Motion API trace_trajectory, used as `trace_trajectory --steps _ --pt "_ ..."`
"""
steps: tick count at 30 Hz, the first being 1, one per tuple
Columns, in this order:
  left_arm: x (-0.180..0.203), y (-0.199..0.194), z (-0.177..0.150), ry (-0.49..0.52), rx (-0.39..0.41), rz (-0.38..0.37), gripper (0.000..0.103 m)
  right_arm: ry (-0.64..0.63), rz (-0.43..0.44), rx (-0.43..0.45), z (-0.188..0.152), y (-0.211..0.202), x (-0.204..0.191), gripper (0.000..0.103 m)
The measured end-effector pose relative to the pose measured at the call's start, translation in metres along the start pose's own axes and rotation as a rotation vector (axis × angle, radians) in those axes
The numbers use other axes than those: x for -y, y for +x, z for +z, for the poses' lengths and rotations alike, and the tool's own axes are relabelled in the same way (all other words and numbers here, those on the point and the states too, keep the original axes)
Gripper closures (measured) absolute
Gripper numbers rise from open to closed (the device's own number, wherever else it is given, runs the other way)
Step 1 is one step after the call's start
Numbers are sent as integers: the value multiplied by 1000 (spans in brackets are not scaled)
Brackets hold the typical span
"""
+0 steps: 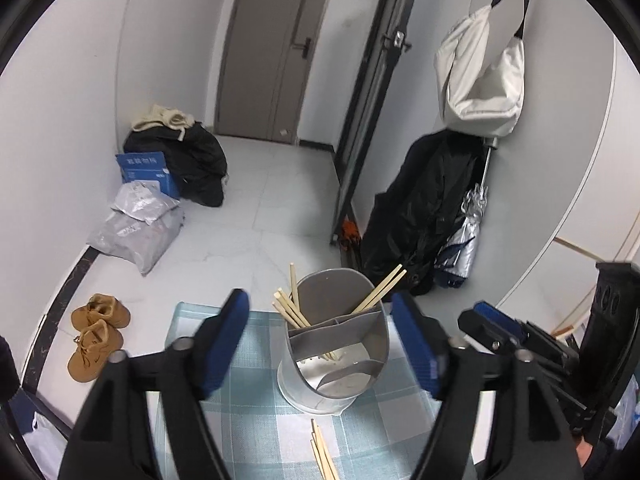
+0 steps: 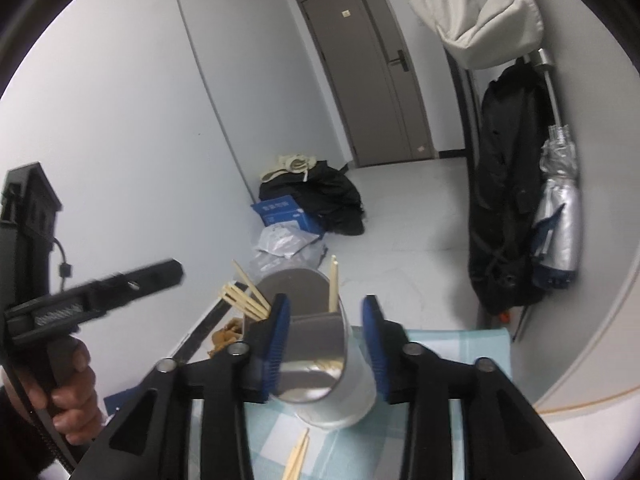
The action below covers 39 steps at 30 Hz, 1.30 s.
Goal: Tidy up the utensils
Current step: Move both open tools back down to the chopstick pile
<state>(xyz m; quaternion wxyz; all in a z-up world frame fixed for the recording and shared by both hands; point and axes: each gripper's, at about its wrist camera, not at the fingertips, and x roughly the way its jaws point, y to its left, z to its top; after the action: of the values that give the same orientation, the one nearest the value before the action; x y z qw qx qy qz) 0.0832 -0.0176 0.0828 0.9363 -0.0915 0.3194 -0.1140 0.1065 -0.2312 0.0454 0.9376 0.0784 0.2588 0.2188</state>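
Note:
A grey metal utensil holder with inner dividers stands on a blue checked cloth. Several wooden chopsticks lean in its back compartments, two more lean right. Loose chopsticks lie on the cloth in front of it. My left gripper is open and empty, its fingers either side of the holder, above it. My right gripper is open and empty, straddling the holder; loose chopsticks lie below it. The right gripper also shows in the left wrist view.
The table's far edge drops to a tiled floor with brown shoes, grey parcels, a blue box and dark clothes. A black coat and umbrella hang at the right wall.

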Motion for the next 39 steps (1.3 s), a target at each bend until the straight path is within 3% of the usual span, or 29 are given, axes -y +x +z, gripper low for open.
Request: trace_trajectory --steps 2,6,9,13,16,22,28,39 --pt "2 -7 -3 -18 8 8 28 -1 -7 10 -4 -8 0 60" --pt "7 -20 -10 -23 40 31 27 6 -12 35 -13 -27 -5 45" --pt "12 -30 -19 -3 65 47 21 -4 -25 57 -22 -41 -11 36" --pt "17 -41 -33 13 93 67 18 -17 -43 72 -36 -55 -17 31" --pt "18 -44 -43 18 100 82 9 -16 -42 79 -46 -64 -20 26" --pt "12 -49 -65 13 107 96 7 -47 -101 104 -68 -76 -30 13" --pt "4 -48 -87 -12 96 133 7 -46 -115 72 -88 -77 -32 12" --pt "-12 -19 -120 -52 10 129 7 -9 -101 -50 -133 -56 -21 12"
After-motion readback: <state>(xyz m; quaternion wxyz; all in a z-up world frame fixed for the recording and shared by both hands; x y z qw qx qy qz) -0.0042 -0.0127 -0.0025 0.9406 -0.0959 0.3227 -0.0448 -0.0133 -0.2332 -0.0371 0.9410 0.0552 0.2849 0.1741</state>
